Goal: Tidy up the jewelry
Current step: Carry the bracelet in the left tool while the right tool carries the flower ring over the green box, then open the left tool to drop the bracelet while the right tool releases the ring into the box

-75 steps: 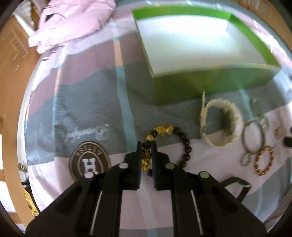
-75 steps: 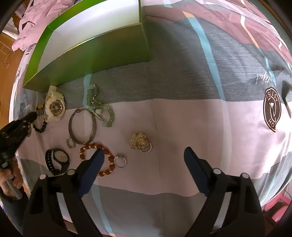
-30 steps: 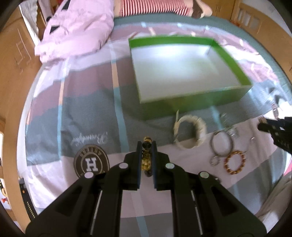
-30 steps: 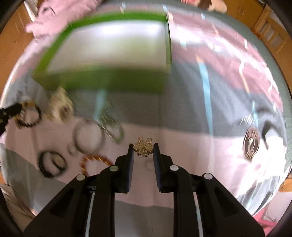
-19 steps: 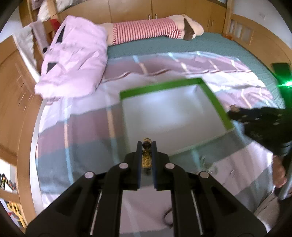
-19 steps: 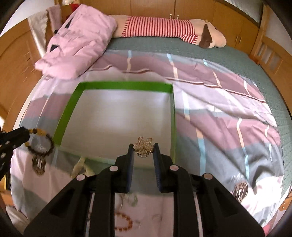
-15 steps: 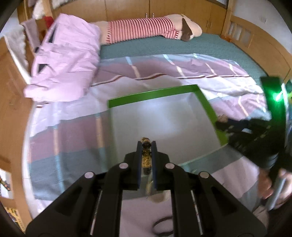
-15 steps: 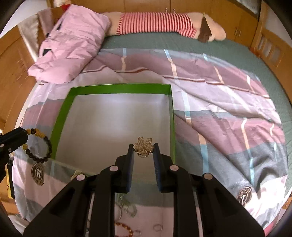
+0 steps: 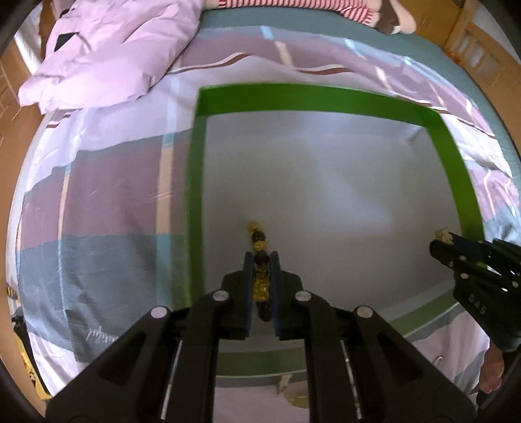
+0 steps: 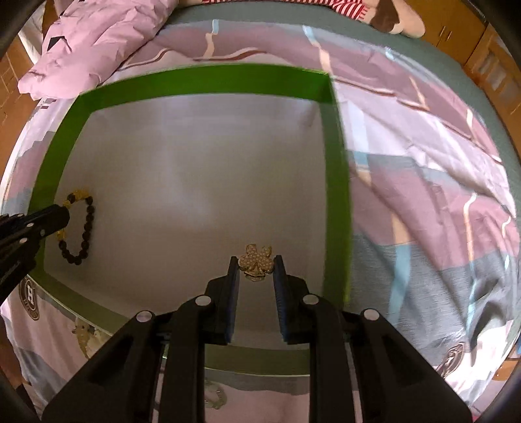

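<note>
A green box (image 9: 456, 162) with a white floor lies open on the bed, and both grippers hang over it pointing steeply down. My left gripper (image 9: 260, 257) is shut on a bracelet of dark and gold beads (image 9: 259, 247), near the box's left wall. From the right wrist view the bead bracelet (image 10: 83, 227) dangles as a loop from the left gripper (image 10: 63, 216). My right gripper (image 10: 255, 260) is shut on a gold flower-shaped brooch (image 10: 255, 260), above the floor near the green box's right wall (image 10: 335, 195). The right gripper (image 9: 439, 242) also shows from the left wrist view.
A pink quilt (image 9: 107, 55) is bunched at the head of the bed, beside a striped plush toy (image 9: 325, 6). The patchwork cover (image 10: 423, 162) spreads around the box. A white watch (image 10: 83, 335) lies just outside the box's near wall. A hand (image 9: 491, 374) shows at the right.
Both grippers have carried their pieces forward from above the box's near wall to over its floor and sunk a little. The box now fills both views. The grips are unchanged.
</note>
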`<act>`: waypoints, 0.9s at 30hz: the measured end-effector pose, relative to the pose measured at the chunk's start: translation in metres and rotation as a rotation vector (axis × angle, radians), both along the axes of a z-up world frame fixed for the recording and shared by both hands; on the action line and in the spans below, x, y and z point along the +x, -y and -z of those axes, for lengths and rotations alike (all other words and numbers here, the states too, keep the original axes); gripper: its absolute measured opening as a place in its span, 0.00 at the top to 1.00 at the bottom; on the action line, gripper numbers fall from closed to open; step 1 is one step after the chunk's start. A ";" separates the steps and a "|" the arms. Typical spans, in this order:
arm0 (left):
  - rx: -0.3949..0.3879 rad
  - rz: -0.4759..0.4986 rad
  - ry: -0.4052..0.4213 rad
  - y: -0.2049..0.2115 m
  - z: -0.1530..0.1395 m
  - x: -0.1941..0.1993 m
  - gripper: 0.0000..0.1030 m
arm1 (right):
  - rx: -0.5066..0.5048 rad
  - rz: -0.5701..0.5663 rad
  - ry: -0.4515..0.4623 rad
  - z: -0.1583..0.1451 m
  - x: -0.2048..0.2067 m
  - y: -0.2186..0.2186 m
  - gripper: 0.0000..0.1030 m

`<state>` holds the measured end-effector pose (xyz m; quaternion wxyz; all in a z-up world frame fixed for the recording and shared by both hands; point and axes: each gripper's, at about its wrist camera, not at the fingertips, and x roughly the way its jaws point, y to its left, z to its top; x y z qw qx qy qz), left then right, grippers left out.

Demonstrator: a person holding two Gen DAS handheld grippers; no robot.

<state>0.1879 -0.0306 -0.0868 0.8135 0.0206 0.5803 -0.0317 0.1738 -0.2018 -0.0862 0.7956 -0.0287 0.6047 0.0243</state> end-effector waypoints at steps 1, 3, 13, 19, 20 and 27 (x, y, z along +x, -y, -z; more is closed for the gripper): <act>0.004 -0.006 -0.002 -0.003 0.000 -0.001 0.91 | -0.016 -0.005 0.007 0.000 -0.001 -0.003 0.79; -0.012 -0.021 -0.007 -0.010 -0.001 -0.002 0.82 | -0.030 -0.030 0.010 0.000 -0.002 -0.008 0.72; -0.093 0.015 0.098 -0.009 -0.056 -0.047 0.09 | 0.040 0.000 0.083 -0.044 -0.027 -0.001 0.23; -0.065 0.075 0.130 -0.019 -0.067 -0.114 0.02 | 0.044 -0.011 0.029 -0.036 -0.083 0.021 0.23; -0.061 0.071 0.125 -0.021 -0.065 -0.119 0.02 | 0.054 0.003 -0.010 -0.027 -0.094 0.027 0.23; -0.031 0.038 0.048 -0.032 -0.029 -0.160 0.02 | 0.183 0.028 -0.111 -0.007 -0.126 0.036 0.30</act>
